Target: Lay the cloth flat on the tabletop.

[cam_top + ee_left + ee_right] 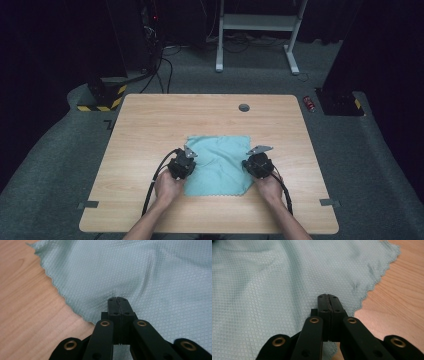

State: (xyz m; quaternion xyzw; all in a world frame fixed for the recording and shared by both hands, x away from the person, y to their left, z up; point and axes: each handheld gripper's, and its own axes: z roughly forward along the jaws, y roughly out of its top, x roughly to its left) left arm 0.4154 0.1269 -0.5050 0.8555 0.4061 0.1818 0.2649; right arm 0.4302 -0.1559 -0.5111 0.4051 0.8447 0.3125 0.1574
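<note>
**Both tools pressed together over a teal cloth**

High view: a light wooden counter [150, 120] stands on grey carpet, and a teal cloth [220, 160] lies flat on it, a little nearer the person's edge than the far edge. The left tool [187, 159] sits at the cloth's left border, held in the person's left hand [168, 187], with a black cable curving back from it toward the counter's near edge. The right tool [254, 159] sits at the cloth's right border in the right hand [270, 187]. Both tools point toward the cloth from opposite sides. A small dark round grommet [244, 107] is set in the counter near its far edge, well apart from the cloth. On the carpet to the right of the counter lies a red can [310, 103].

Left gripper view: the left tool [117, 299] has its two black jaws pressed together, their tips over the cloth [140, 272], just inside its scalloped edge. The weave shows a fine diamond pattern, and a soft crease runs up from the tips. I cannot tell whether any fabric is pinched. Bare counter [27, 315] shows to the left.

Right gripper view: the right tool [328, 296] likewise has its jaws together, tips over the cloth [274, 282] near its scalloped edge, with wood [397, 297] to the right. Whether it nips fabric is unclear.
</note>
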